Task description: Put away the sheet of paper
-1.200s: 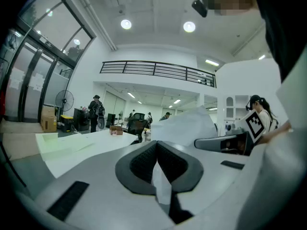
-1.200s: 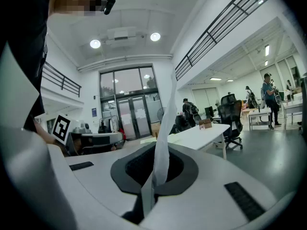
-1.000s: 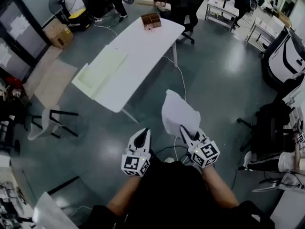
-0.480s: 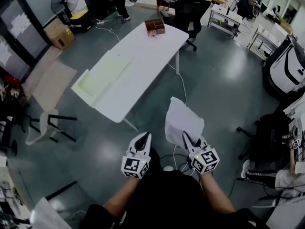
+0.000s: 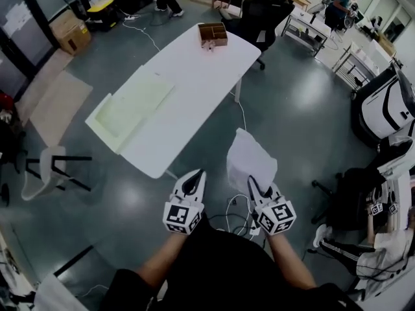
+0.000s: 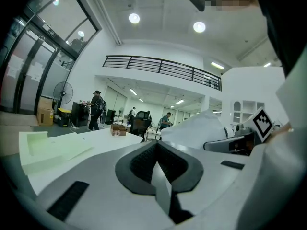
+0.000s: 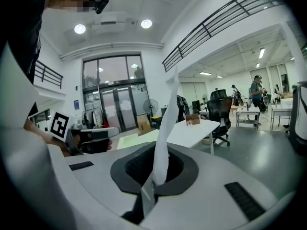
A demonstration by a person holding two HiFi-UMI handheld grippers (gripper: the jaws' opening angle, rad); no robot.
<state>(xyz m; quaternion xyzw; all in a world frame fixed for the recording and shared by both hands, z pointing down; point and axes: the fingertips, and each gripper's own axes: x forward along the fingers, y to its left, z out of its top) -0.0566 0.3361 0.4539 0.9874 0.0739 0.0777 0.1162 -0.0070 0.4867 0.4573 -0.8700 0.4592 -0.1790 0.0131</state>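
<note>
The sheet of paper is white and crumpled, and it stands up from my right gripper, which is shut on its lower edge. In the right gripper view the paper rises edge-on from between the closed pads of the right gripper. My left gripper is level beside it, a hand's width to the left, with its jaws together and nothing between them. In the left gripper view its pads meet, and the paper shows to the right. Both grippers hang over the grey floor, short of the white table.
On the table lie pale green sheets at the near left and a brown wooden box at the far end. Cables run across the floor by my feet. Black office chairs stand beyond the table, another at my right.
I have walked towards the white table, which now lies nearer. Both grippers came along side by side, and the paper stays in the right one.
</note>
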